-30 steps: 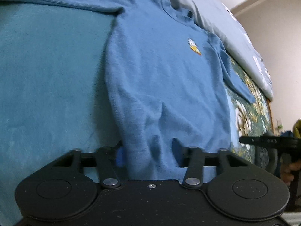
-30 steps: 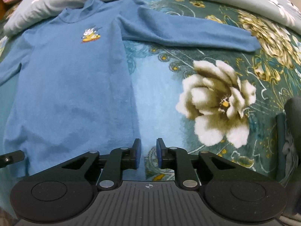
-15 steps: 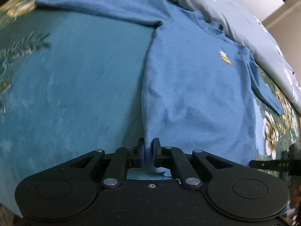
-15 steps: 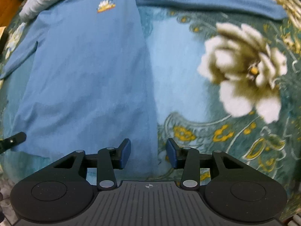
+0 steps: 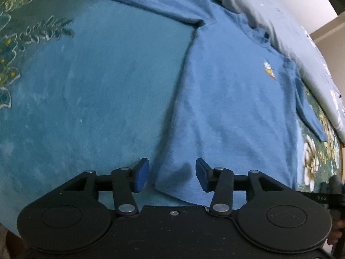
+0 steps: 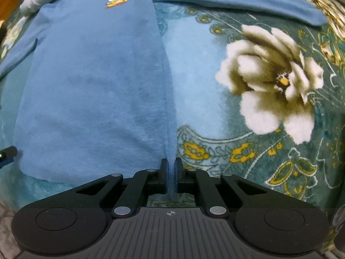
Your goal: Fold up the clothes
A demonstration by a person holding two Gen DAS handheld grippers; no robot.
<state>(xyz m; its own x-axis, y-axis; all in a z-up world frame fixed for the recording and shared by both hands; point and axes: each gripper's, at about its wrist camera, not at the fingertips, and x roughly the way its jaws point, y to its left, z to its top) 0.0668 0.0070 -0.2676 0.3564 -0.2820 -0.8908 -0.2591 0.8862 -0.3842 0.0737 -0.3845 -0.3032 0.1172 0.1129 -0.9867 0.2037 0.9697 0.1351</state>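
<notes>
On the flowered blanket, near its front edge, a blue shirt lies flat.
Right gripper pinches the shirt's hem corner; left gripper is opening, the other hem corner between its blue pads, untouched.

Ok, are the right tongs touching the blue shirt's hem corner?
Touching. The right wrist view shows the right tongs shut on the blue shirt, its side seam bunched between both pads with no gap.
</notes>
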